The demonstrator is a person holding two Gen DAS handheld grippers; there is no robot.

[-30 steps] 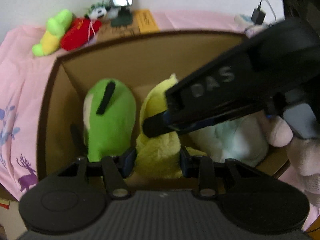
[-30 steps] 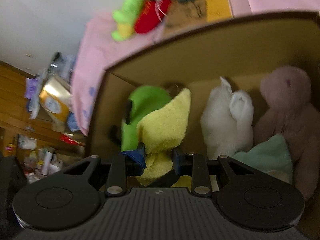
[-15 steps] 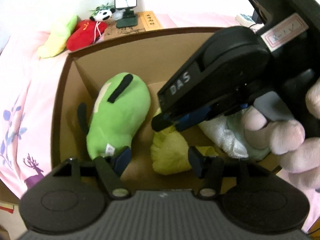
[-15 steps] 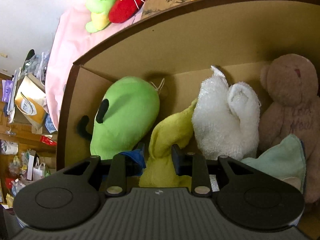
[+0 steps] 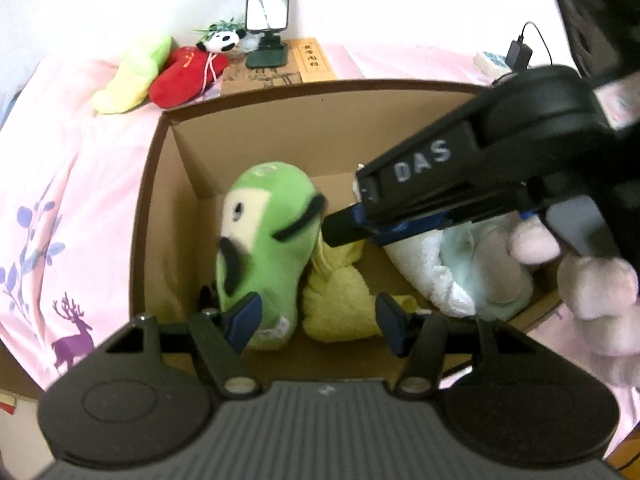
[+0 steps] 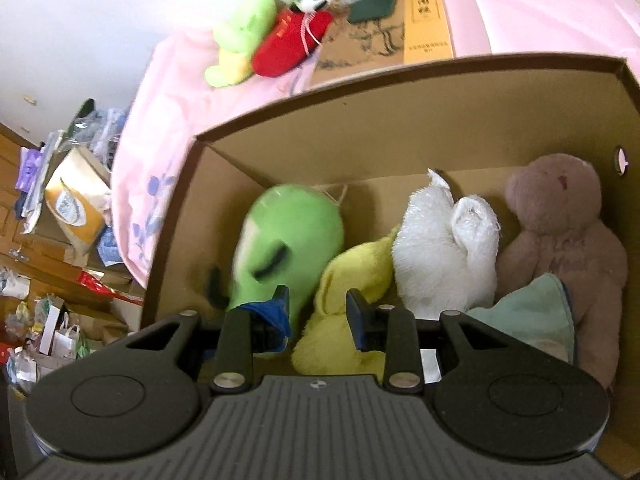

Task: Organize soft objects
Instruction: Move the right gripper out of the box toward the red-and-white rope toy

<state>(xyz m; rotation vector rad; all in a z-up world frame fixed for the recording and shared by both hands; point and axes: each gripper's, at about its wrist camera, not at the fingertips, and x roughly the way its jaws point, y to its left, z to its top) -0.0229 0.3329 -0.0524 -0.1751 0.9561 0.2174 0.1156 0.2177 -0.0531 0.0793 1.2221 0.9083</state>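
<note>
A cardboard box [image 5: 256,116] [image 6: 400,120] holds a green plush [image 5: 264,248] [image 6: 292,240], a yellow towel [image 5: 340,300] [image 6: 352,280], a white towel [image 6: 444,240] [image 5: 420,276], a mint cloth [image 6: 532,320] and a pink-brown teddy bear [image 6: 560,224]. My left gripper [image 5: 318,320] is open above the box's near side, its fingers either side of the yellow towel and the green plush's base. My right gripper [image 6: 316,312] is open and empty, just above the yellow towel; it also shows in the left wrist view [image 5: 420,200], reaching in from the right.
On the pink sheet [image 5: 80,184] behind the box lie a yellow-green plush [image 5: 132,76] [image 6: 240,40], a red plush [image 5: 184,76] [image 6: 292,44], a small panda [image 5: 222,38], a phone stand [image 5: 268,12] and a book [image 6: 400,28]. Clutter sits on the floor at the left [image 6: 60,208].
Both grippers let go of the yellow towel, which now lies in the box. Both have pulled back and up. The green plush has turned and tilted, showing its face.
</note>
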